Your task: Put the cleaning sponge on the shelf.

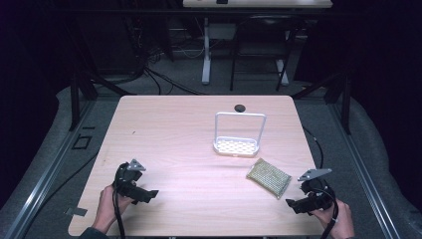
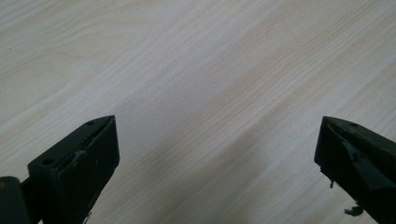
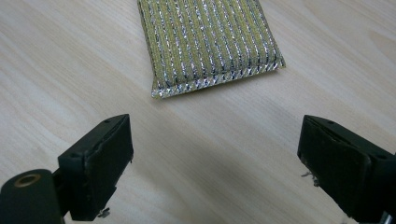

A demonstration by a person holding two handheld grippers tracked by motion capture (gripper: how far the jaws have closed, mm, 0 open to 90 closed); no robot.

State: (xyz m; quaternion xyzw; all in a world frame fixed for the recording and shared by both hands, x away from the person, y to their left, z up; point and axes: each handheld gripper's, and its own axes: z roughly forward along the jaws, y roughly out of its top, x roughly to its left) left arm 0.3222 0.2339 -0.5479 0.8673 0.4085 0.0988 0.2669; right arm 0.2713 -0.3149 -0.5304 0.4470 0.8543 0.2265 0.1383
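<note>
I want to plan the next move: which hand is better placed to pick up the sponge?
Right. The right claw is open, with the sponge just ahead; the left claw faces bare table.

White wire rack (image 1: 237, 146) on wooden table (image 1: 174, 129); small black disc (image 1: 240, 107) behind it.

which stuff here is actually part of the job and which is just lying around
Part of the job:
- scouring sponge, flat on the table, just ahead of the open right gripper
- right gripper, aimed at the sponge, not touching it

Likely just lying about:
- white rack with a tall handle, farther back
- small black disc near the far edge
- left gripper, open over bare table
</note>
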